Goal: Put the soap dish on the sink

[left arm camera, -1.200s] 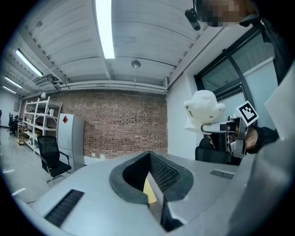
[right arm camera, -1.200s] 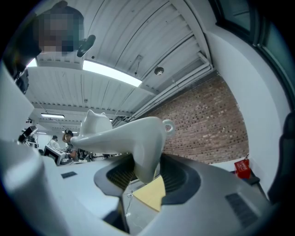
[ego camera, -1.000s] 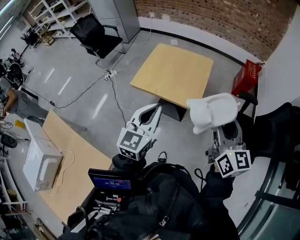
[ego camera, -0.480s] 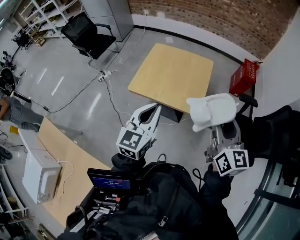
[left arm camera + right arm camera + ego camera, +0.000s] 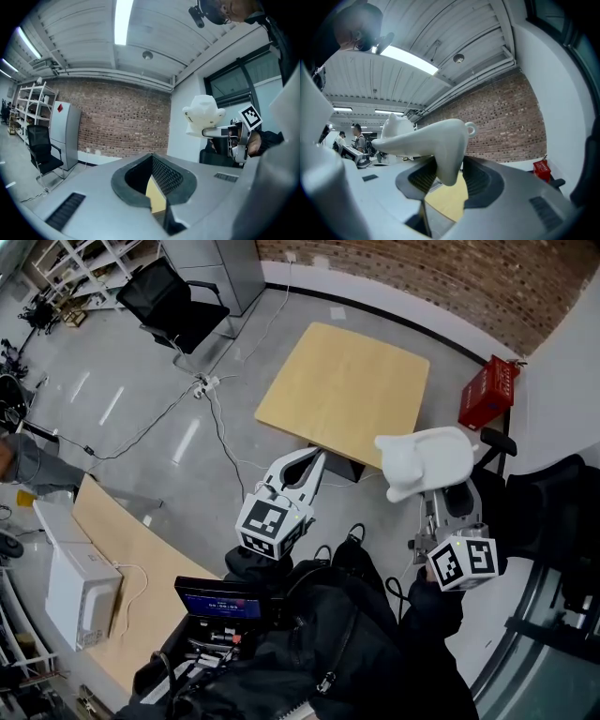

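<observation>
Both the right claw (image 5: 447,178) and the left claw (image 5: 154,178) have shifted slightly across the room. The right one clamps the glossy soap dish (image 5: 424,138) by its narrow foot, and the dish looks stiff, slippery and breakable. The left one gapes empty.

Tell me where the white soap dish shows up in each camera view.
Head view: soap dish right of centre, gripped by the right claw.
Left gripper view: soap dish at upper right.
Right gripper view: soap dish at centre, between the claw's jaws.
Shared landmark: the brick wall.
</observation>
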`<action>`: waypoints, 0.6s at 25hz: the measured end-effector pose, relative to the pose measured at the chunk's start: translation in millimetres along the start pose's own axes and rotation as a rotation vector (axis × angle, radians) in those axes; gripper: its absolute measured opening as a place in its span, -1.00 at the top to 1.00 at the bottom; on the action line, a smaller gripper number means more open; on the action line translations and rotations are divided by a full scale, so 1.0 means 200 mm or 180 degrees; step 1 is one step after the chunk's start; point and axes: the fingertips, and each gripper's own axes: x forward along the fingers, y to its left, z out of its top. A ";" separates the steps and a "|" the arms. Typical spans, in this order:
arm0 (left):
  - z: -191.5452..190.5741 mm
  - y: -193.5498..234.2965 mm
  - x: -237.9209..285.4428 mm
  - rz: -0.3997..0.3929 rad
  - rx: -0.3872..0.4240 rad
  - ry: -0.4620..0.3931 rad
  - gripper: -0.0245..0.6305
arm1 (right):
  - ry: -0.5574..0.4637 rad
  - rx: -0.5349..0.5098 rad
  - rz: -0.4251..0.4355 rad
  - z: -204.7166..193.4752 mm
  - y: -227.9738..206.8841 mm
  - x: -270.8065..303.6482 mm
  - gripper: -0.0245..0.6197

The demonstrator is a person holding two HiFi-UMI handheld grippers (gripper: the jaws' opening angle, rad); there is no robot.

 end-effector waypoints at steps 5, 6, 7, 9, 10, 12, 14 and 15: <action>0.01 0.04 0.10 0.0078 0.0002 -0.0001 0.93 | 0.0011 0.0008 0.0065 0.00 -0.07 0.11 0.38; 0.01 0.05 0.13 0.0093 0.0009 -0.0002 0.93 | 0.0013 0.0003 0.0080 0.00 -0.09 0.13 0.38; 0.02 0.06 0.15 0.0105 0.0016 -0.0002 0.93 | 0.0014 0.0001 0.0092 0.00 -0.11 0.16 0.38; 0.04 0.09 0.22 0.0121 0.0031 -0.0004 0.93 | 0.0008 0.0007 0.0112 0.00 -0.15 0.22 0.38; 0.04 0.09 0.25 0.0127 0.0039 -0.0006 0.93 | 0.0010 0.0011 0.0122 0.00 -0.18 0.25 0.38; 0.06 0.10 0.33 0.0146 0.0062 -0.0007 0.93 | 0.0032 0.0031 0.0155 0.00 -0.23 0.31 0.38; 0.09 0.11 0.41 0.0177 0.0098 -0.0010 0.93 | 0.0042 0.0070 0.0212 0.00 -0.28 0.37 0.38; 0.10 0.12 0.46 0.0191 0.0113 -0.0014 0.93 | 0.0035 0.0078 0.0237 0.01 -0.31 0.41 0.38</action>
